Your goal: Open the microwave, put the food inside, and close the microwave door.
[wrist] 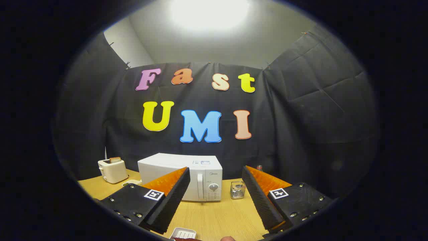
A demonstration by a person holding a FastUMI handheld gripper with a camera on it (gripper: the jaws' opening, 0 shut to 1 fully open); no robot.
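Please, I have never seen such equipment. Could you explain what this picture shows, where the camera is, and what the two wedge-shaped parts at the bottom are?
The camera rides on a hand-held grasping tool and looks forward along it. The two wedges are its fingers; they stand wide apart and hold nothing. Beyond them, on a wooden table, stands a white microwave with its door closed. To its left is a toaster with bread in it; to its right, a small metallic container. Near the fingers lies a white tray; its contents are mostly cut off.
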